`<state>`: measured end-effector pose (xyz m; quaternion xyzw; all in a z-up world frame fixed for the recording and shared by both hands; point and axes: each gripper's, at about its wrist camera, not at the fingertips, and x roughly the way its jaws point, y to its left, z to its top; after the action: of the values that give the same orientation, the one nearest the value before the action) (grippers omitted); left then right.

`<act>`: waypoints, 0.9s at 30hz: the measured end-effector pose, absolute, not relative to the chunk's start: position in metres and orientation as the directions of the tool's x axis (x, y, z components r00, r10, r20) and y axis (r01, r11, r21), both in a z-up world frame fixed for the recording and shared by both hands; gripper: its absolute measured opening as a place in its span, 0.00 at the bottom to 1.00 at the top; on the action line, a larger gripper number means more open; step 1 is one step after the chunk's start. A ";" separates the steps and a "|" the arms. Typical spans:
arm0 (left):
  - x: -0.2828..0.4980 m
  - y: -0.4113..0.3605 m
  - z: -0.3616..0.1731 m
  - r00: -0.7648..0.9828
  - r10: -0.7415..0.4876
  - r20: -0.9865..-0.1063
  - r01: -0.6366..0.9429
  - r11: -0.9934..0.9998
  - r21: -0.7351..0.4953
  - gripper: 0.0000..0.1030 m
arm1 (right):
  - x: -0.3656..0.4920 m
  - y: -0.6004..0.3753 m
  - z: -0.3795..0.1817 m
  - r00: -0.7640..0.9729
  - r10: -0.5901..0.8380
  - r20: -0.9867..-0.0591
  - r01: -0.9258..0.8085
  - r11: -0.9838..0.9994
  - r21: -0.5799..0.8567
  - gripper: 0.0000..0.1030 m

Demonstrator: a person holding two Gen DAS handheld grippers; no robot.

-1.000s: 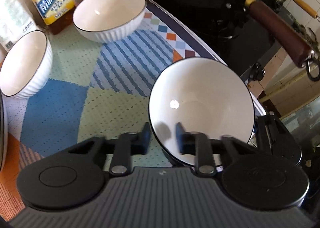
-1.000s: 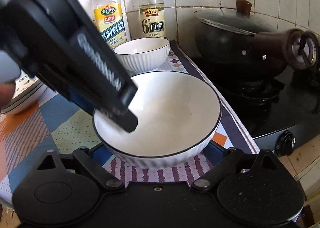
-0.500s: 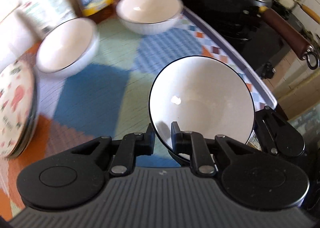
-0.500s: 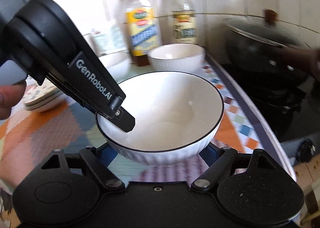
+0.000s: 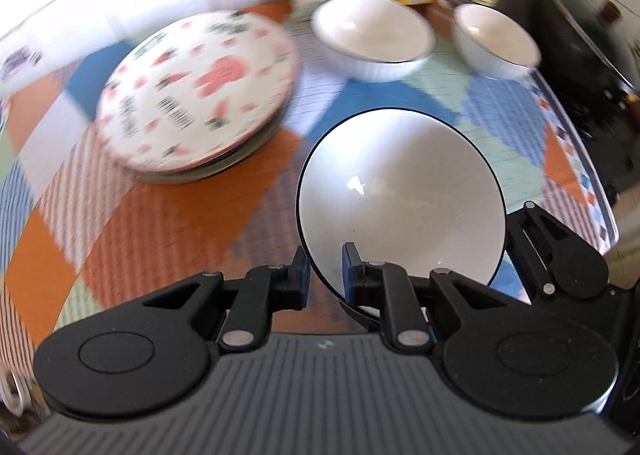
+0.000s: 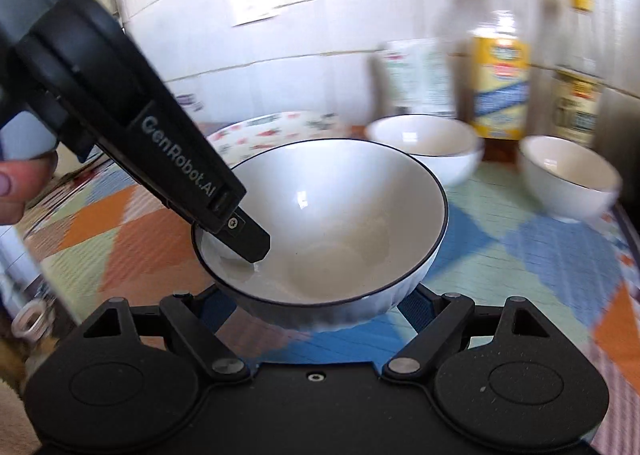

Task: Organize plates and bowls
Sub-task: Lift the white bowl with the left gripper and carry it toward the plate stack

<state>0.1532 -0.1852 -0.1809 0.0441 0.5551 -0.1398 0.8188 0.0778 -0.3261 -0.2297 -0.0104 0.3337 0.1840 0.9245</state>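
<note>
Bowl (image 5: 400,191), white glazed ceramic with a dark rim: rigid, smooth and likely slippery, moderately heavy, and breakable if knocked against the others. It hangs tilted above the patchwork worktop (image 5: 168,239), carried by the left gripper (image 5: 325,275), whose jaws are clamped on the rim wall, one finger inside and one outside. That thin rim hold looks adequate but invites pivoting. The right gripper (image 6: 320,307) sits under the bowl with jaws wide apart; whether its pads touch the ribbed underside cannot be told, since the bowl hides them. Compared with one second ago, the view has swung across the worktop: the stack of patterned plates (image 5: 196,95) now lies just beside the bowl, and the two other bowls (image 5: 372,35) (image 5: 496,39) stand farther back.
</note>
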 end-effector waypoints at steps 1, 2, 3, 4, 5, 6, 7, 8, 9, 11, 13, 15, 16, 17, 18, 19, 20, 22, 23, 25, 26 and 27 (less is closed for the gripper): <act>0.154 -0.176 -0.183 0.341 -0.181 -0.923 0.255 0.962 -0.094 0.15 | 0.081 -0.320 -0.230 0.694 0.354 -0.627 -0.369 0.923 0.112 0.86; 0.154 -0.168 -0.185 0.336 -0.182 -0.924 0.235 0.966 -0.105 0.15 | 0.082 -0.311 -0.230 0.683 0.370 -0.630 -0.391 0.913 0.113 0.86; 0.154 -0.160 -0.189 0.332 -0.183 -0.926 0.216 0.970 -0.114 0.15 | 0.083 -0.304 -0.232 0.675 0.383 -0.630 -0.412 0.905 0.108 0.86; 0.154 -0.155 -0.191 0.330 -0.178 -0.927 0.203 0.973 -0.115 0.15 | 0.085 -0.297 -0.234 0.668 0.391 -0.633 -0.430 0.897 0.101 0.86; 0.154 -0.151 -0.194 0.333 -0.170 -0.927 0.198 0.974 -0.108 0.14 | 0.087 -0.291 -0.236 0.659 0.396 -0.640 -0.443 0.892 0.096 0.86; 0.154 -0.149 -0.197 0.336 -0.160 -0.928 0.198 0.975 -0.097 0.14 | 0.089 -0.285 -0.239 0.649 0.399 -0.647 -0.453 0.887 0.093 0.86; 0.154 -0.147 -0.200 0.336 -0.152 -0.929 0.197 0.976 -0.088 0.14 | 0.091 -0.280 -0.241 0.643 0.402 -0.652 -0.459 0.884 0.092 0.85; 0.153 -0.145 -0.204 0.331 -0.150 -0.932 0.194 0.977 -0.088 0.14 | 0.093 -0.274 -0.243 0.639 0.400 -0.657 -0.465 0.881 0.084 0.85; 0.153 -0.144 -0.207 0.328 -0.149 -0.933 0.190 0.978 -0.090 0.14 | 0.094 -0.270 -0.246 0.634 0.394 -0.665 -0.472 0.879 0.071 0.85; 0.152 -0.141 -0.211 0.330 -0.149 -0.932 0.184 0.979 -0.091 0.15 | 0.098 -0.262 -0.250 0.622 0.375 -0.688 -0.485 0.874 0.037 0.85; 0.152 -0.139 -0.213 0.323 -0.151 -0.934 0.173 0.980 -0.099 0.15 | 0.101 -0.260 -0.254 0.614 0.372 -0.696 -0.485 0.873 0.039 0.85; 0.152 -0.140 -0.216 0.316 -0.148 -0.937 0.184 0.979 -0.093 0.15 | 0.105 -0.262 -0.257 0.599 0.369 -0.711 -0.475 0.878 0.057 0.86; 0.152 -0.141 -0.218 0.313 -0.144 -0.939 0.206 0.975 -0.080 0.15 | 0.106 -0.262 -0.257 0.593 0.368 -0.717 -0.471 0.880 0.062 0.87; 0.152 -0.140 -0.220 0.309 -0.148 -0.940 0.213 0.973 -0.083 0.17 | 0.103 -0.262 -0.258 0.590 0.361 -0.722 -0.478 0.877 0.049 0.87; 0.153 -0.139 -0.220 0.297 -0.157 -0.942 0.209 0.973 -0.096 0.18 | 0.105 -0.262 -0.256 0.577 0.349 -0.739 -0.483 0.875 0.037 0.87; 0.153 -0.138 -0.219 0.285 -0.160 -0.945 0.205 0.973 -0.103 0.18 | 0.107 -0.262 -0.254 0.560 0.339 -0.756 -0.474 0.880 0.043 0.88; 0.153 -0.138 -0.218 0.283 -0.152 -0.947 0.206 0.974 -0.094 0.18 | 0.108 -0.263 -0.252 0.545 0.332 -0.770 -0.457 0.887 0.059 0.88; 0.150 -0.139 -0.210 0.315 -0.125 -0.941 0.219 0.974 -0.057 0.18 | 0.103 -0.265 -0.245 0.529 0.337 -0.779 -0.447 0.891 0.082 0.88; 0.149 -0.139 -0.205 0.330 -0.122 -0.936 0.226 0.973 -0.048 0.18 | 0.100 -0.267 -0.241 0.526 0.351 -0.775 -0.461 0.883 0.087 0.88; 0.149 -0.136 -0.195 0.336 -0.136 -0.932 0.226 0.972 -0.060 0.21 | 0.094 -0.275 -0.231 0.534 0.355 -0.767 -0.471 0.879 0.079 0.89; 0.149 -0.135 -0.190 0.332 -0.143 -0.932 0.223 0.972 -0.069 0.23 | 0.092 -0.279 -0.227 0.535 0.352 -0.768 -0.466 0.881 0.080 0.89; 0.150 -0.133 -0.185 0.331 -0.151 -0.932 0.225 0.971 -0.077 0.23 | 0.091 -0.284 -0.222 0.536 0.350 -0.768 -0.457 0.885 0.085 0.89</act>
<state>0.1496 -0.1333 -0.1846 0.0329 0.5668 -0.1154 0.8151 0.0909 -0.2837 -0.2221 -0.0633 0.4226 0.2309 0.8741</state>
